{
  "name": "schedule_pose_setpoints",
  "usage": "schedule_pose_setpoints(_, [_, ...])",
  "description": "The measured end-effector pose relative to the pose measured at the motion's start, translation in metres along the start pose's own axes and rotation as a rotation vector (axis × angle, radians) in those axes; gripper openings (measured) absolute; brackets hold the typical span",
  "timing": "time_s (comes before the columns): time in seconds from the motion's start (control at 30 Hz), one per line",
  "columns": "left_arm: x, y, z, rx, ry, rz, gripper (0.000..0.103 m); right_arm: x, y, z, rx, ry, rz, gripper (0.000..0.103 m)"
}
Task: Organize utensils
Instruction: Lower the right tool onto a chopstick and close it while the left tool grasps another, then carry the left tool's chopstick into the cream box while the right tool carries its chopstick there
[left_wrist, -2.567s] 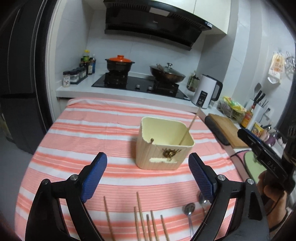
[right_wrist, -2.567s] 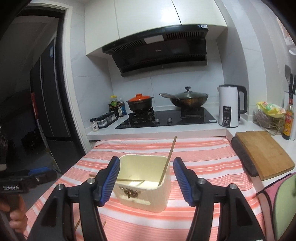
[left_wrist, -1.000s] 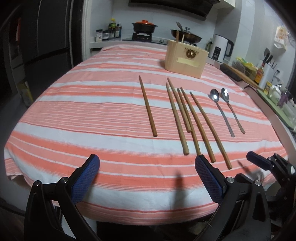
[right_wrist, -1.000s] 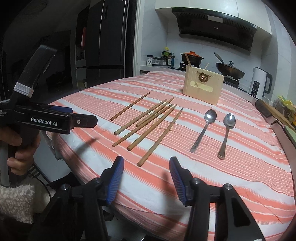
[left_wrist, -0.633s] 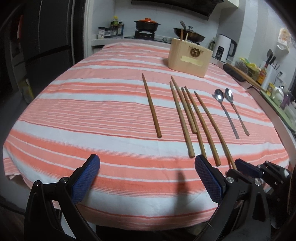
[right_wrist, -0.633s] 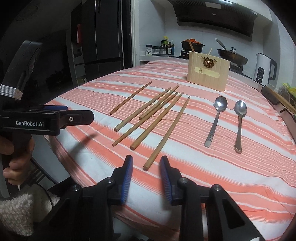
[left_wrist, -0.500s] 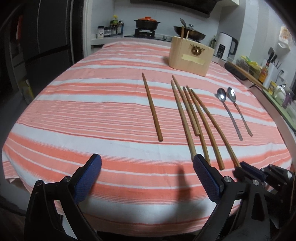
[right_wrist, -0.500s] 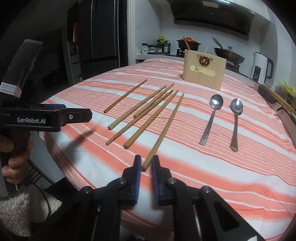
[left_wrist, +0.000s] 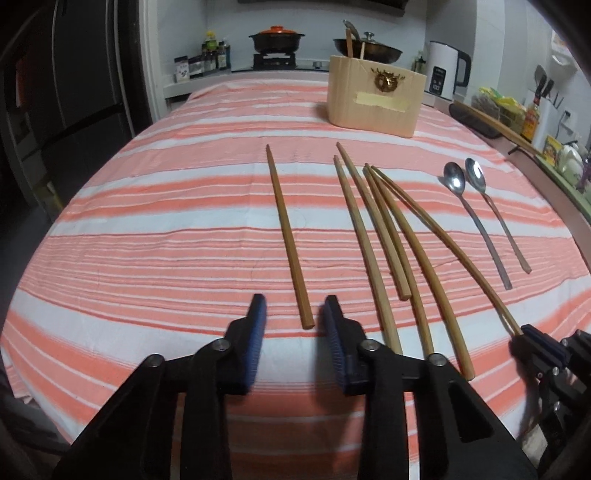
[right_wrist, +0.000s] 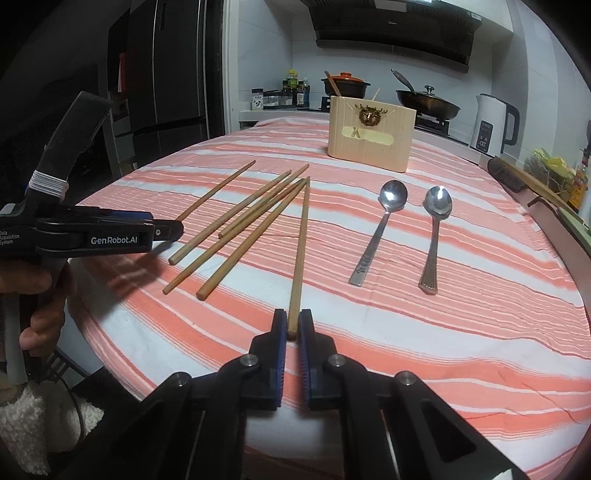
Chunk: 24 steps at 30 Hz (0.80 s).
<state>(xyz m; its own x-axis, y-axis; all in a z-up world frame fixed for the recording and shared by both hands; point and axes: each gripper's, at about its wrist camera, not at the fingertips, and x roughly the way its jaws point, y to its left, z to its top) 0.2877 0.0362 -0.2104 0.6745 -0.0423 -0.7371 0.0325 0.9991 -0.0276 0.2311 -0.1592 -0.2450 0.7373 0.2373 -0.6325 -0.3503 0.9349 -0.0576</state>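
At lower centre of the right wrist view, the right gripper (right_wrist: 293, 326) is clamped on the near end of one chopstick (right_wrist: 300, 251) lying on the striped tablecloth (right_wrist: 461, 325). In the left wrist view, the left gripper (left_wrist: 293, 308), jaws just narrowed to a small gap, straddles the lone chopstick (left_wrist: 286, 232) without touching. The utensil box (left_wrist: 375, 101) stands upper right of centre.

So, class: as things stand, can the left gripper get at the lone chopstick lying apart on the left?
Probably yes: the left gripper already straddles the lone chopstick at its near end, nothing blocking; its jaws have just been closing.
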Motion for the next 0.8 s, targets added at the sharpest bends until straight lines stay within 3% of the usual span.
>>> schedule_pose_setpoints(0.07, [0.001,-0.003,0.000,0.003,-0.006,-0.005,0.007,0.000,-0.003,-0.001,0.008,-0.002,-0.011,0.006])
schedule_pose_setpoints(0.43, [-0.023,0.009,-0.022,-0.088,-0.016,0.012,0.004,-0.005,-0.024,-0.004,0.031,-0.009,-0.066,0.006])
schedule_pose_setpoints(0.63, [-0.031,0.016,-0.033,-0.094,-0.008,0.026,0.007,-0.006,-0.028,-0.006,0.029,-0.008,-0.034,0.007])
schedule_pose_setpoints(0.73, [-0.033,0.019,-0.034,-0.096,-0.012,-0.002,0.019,-0.006,-0.029,-0.007,0.029,-0.014,-0.027,0.008])
schedule_pose_setpoints(0.8, [-0.035,0.020,-0.036,-0.098,-0.018,-0.012,0.024,-0.007,-0.029,-0.008,0.025,-0.020,-0.030,0.017])
